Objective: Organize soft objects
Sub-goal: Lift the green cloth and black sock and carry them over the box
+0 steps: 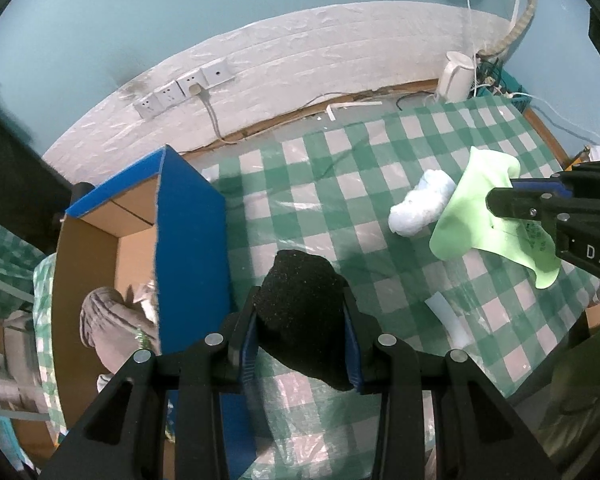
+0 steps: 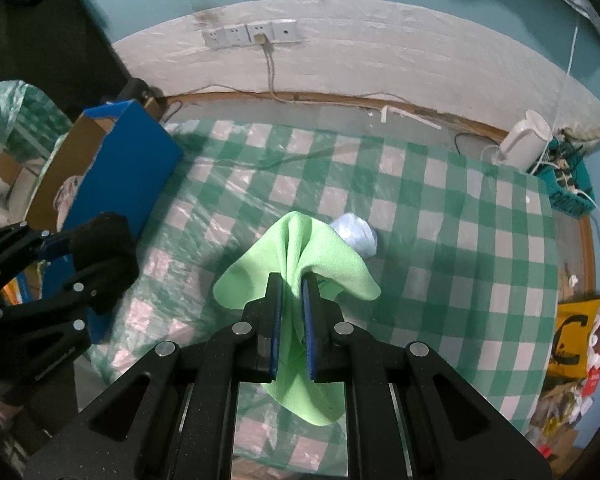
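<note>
L tongs (image 1: 300, 320) were partway closed on a black sponge (image 1: 304, 312), held above the checked surface (image 1: 340, 184) just right of the blue box (image 1: 192, 240). R tongs (image 2: 291, 312) were pinched nearly shut on a green cloth (image 2: 300, 252), which hung in folds over the surface w/ a pale blue fluffy bundle (image 2: 356, 232) lying loose behind it.

Probably a carry to the box: keep both grips firm, clear the box wall before lowering, and watch that the trailing cloth doesn't snag the bundle.

Box interior mostly cut off; a grey ribbed item (image 1: 104, 320) inside, unidentifiable. Sponge's underside hidden.
</note>
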Available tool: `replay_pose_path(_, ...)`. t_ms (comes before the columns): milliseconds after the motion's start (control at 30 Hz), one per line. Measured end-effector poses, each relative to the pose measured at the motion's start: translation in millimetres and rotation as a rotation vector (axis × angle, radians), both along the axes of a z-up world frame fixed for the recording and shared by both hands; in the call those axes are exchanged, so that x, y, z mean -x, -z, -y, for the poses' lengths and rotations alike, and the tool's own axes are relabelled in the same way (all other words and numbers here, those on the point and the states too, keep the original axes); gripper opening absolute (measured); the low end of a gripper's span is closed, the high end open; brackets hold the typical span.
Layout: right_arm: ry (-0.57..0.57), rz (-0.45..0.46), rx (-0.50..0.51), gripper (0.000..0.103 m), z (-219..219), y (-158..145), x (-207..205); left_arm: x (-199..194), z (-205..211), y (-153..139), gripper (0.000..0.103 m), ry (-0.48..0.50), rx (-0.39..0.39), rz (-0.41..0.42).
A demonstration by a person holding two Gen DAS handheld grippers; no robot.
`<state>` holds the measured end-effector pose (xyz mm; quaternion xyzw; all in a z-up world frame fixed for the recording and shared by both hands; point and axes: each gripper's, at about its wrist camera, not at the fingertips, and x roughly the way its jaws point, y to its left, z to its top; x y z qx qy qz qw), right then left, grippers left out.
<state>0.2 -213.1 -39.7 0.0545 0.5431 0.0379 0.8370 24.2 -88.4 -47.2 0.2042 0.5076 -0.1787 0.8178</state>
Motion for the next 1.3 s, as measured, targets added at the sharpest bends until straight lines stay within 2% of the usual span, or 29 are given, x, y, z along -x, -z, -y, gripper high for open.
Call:
replay_pose_path(867,-0.13,0.091,-0.012,0.01,-77,-52,-36,-20,-77,-42,0.036,-0.141,0.083,0.07)
replay_pose_path(1300,-0.24,0.103,-0.001,0.01,-143,-63,-56,-29,-137,-40,0.036,-0.264,0.092,0.074)
